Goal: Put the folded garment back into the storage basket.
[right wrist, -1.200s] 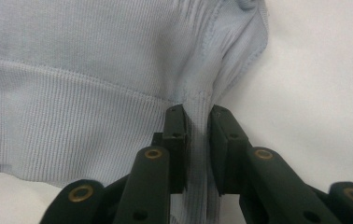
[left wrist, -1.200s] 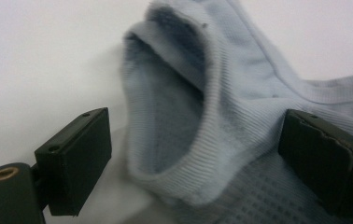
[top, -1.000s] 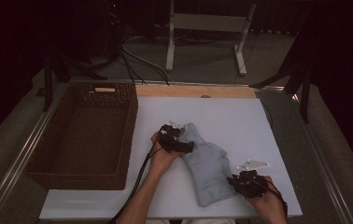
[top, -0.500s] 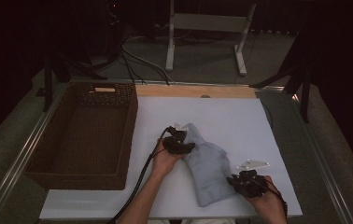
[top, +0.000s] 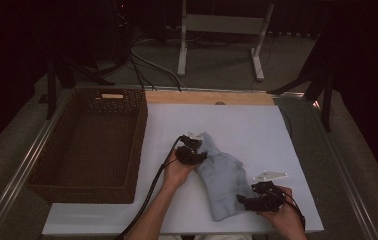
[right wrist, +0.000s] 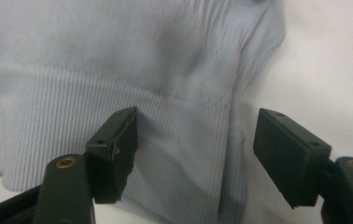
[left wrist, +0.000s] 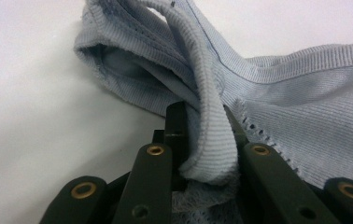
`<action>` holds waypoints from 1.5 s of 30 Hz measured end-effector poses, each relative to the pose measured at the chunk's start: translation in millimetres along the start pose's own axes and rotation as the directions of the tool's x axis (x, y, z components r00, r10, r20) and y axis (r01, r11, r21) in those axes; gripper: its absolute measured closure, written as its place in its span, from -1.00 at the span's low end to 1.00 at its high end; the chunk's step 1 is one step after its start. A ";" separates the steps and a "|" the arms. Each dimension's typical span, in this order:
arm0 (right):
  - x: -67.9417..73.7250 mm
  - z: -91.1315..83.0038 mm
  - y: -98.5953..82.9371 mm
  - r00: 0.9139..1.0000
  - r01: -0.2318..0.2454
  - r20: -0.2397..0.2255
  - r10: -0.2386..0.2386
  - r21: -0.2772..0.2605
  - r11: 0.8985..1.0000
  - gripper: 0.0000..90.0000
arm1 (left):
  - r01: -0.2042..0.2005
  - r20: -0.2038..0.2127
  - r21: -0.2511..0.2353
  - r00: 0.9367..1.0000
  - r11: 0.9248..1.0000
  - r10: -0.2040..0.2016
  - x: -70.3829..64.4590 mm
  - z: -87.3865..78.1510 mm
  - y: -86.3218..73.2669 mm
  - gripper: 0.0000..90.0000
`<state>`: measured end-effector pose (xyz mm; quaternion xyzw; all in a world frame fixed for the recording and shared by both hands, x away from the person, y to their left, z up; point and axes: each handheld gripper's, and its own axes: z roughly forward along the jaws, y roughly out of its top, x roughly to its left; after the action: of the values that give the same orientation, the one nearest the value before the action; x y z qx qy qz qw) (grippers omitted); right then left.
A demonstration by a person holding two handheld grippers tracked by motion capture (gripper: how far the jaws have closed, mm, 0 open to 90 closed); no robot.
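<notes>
White table (top: 257, 125): brown wicker basket (top: 89, 142) at left, pale-blue garment (top: 222, 180) centre-right.

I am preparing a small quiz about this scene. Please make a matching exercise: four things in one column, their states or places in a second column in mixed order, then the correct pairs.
Things:
1. left gripper
2. right gripper
3. pale blue ribbed knit garment
4. brown woven wicker basket

States or places:
A. lies crumpled on the white table
B. jaws apart around a ribbed hem
C. stands at the table's left side
D. jaws closed on a fabric fold

Pairs: 1-D, 2-B, 3-A, 4-C
</notes>
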<state>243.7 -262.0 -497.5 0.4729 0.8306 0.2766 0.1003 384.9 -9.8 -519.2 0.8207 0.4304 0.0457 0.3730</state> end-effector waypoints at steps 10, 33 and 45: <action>-3.5 1.5 1.5 0.995 -0.062 -0.069 0.065 0.056 0.997 0.40 | -0.001 -0.002 -0.003 1.000 1.000 0.001 -1.1 -2.4 0.7 0.81; -9.7 -12.2 9.2 0.976 -0.144 -0.165 0.139 -0.016 0.989 0.77 | -0.015 0.010 -0.094 1.000 0.995 0.016 -8.3 -36.6 20.0 0.82; -0.3 -12.3 24.7 0.976 -0.128 -0.184 0.117 -0.048 0.991 0.76 | -0.031 0.002 -0.115 0.999 0.993 0.032 -12.0 -50.4 28.1 0.83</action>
<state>256.6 -256.9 -473.7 0.4930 0.7969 0.3485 0.0212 376.3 0.2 -461.8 0.8046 0.4133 0.0748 0.4199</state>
